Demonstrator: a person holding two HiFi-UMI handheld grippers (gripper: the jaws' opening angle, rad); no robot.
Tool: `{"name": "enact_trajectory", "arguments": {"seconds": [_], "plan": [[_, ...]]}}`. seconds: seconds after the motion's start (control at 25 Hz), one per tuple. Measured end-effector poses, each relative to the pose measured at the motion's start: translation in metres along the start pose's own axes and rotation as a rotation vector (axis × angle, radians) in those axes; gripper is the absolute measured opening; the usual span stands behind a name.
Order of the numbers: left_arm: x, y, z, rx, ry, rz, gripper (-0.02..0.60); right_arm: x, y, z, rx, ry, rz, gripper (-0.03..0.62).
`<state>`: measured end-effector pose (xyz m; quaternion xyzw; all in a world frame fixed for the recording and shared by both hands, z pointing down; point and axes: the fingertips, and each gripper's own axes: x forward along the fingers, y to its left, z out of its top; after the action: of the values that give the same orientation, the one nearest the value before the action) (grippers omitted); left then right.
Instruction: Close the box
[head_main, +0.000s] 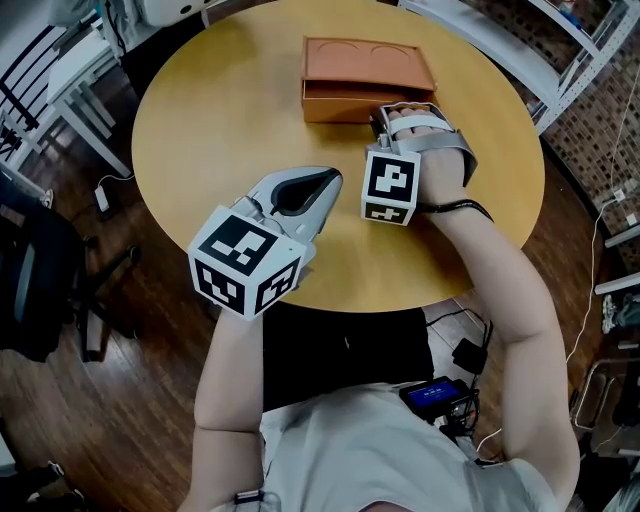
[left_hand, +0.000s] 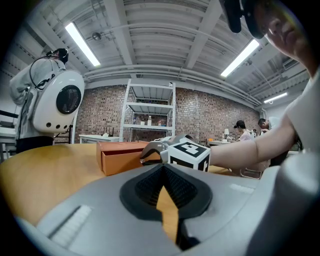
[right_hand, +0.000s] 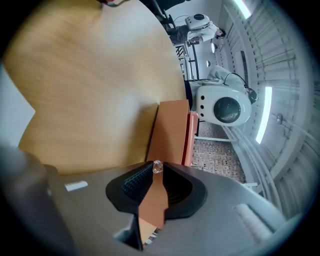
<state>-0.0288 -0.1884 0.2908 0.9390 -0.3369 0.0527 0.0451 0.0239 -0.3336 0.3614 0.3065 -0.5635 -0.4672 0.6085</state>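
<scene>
Orange box (head_main: 368, 65) sits at the far side of the round wooden table (head_main: 200, 130). I see a dark slit along its near face under the top panel, so it's not fully shut. My right gripper (head_main: 380, 120) is up against that near face. In the right gripper view the jaws are narrow, with the tips pinching a small clear knob (right_hand: 157, 166) on the box front. The person's right hand (head_main: 435, 150) wraps the handle behind the marker cube. My left gripper (head_main: 335, 178) hangs over the near-left part of the table, well apart from the box. Its jaw tips meet and there's nothing between them, just bare tabletop showing through the gap behind.
</scene>
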Motion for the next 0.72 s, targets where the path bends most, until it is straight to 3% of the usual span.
{"name": "enact_trajectory", "arguments": {"seconds": [0.72], "plan": [[0.011,-0.009,0.0,0.004,0.007,0.0,0.0,0.047,-0.013,-0.018,-0.016,0.058,-0.053,0.067]]}}
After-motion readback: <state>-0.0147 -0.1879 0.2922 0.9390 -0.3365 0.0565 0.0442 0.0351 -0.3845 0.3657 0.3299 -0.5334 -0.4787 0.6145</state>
